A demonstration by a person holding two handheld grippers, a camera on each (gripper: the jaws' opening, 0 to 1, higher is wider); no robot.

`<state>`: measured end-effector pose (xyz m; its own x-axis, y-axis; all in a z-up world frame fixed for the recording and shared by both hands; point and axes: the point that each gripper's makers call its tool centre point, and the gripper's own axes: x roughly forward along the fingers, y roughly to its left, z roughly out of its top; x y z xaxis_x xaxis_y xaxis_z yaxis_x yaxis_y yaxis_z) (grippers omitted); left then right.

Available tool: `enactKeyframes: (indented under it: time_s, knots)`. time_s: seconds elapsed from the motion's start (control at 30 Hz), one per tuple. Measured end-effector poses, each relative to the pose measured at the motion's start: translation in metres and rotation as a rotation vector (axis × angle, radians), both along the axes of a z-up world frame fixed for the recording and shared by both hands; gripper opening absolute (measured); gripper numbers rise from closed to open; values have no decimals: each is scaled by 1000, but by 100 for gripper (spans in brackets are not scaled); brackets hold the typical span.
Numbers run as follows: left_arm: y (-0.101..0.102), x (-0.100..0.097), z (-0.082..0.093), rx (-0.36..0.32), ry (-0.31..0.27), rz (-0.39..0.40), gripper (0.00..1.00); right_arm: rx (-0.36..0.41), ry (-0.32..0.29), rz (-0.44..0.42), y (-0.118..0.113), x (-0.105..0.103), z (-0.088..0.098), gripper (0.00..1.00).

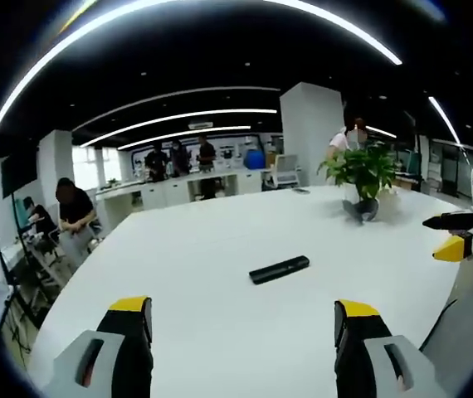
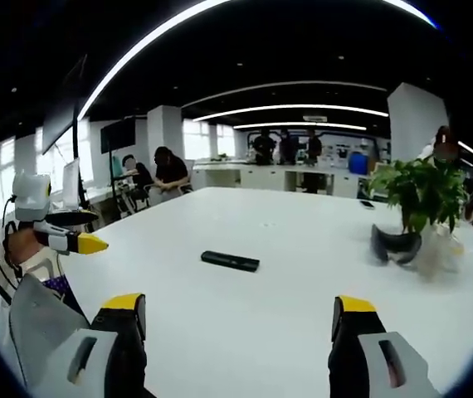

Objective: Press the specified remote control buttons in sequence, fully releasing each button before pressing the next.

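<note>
A black remote control (image 1: 279, 269) lies flat on the white table (image 1: 220, 240), well ahead of my left gripper (image 1: 243, 319), whose yellow-tipped jaws stand wide apart with nothing between them. In the right gripper view the same remote (image 2: 230, 260) lies left of centre, some way beyond my right gripper (image 2: 240, 313), which is open and empty too. The right gripper (image 1: 452, 235) enters the left gripper view from the right edge, held above the table. At the left edge of the right gripper view the left gripper (image 2: 75, 230) shows, also raised.
A potted green plant (image 1: 363, 176) stands at the table's far right, with a dark object at its base (image 2: 396, 245). A small phone-like item (image 1: 301, 191) lies far back. Several people work at desks and counters (image 1: 75, 211) behind the table. A person's sleeve (image 2: 41, 319) shows at lower left.
</note>
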<state>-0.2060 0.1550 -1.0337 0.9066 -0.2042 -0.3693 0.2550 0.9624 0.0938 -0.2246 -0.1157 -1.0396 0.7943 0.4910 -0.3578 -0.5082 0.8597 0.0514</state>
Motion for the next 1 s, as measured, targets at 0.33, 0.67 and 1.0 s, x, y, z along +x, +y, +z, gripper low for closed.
enactKeyframes:
  time_s: [0.33,0.67,1.0]
  knots:
    - [-5,33,13,27,-9,-40,93,37,28,32,3,-2,-2,71]
    - [-31,71,26,55,-13,-151,88,63,62,52,7,-8,-1,50]
    - [-54,103,17,137,44,-281,87,86,99,70,8,-12,-6,30]
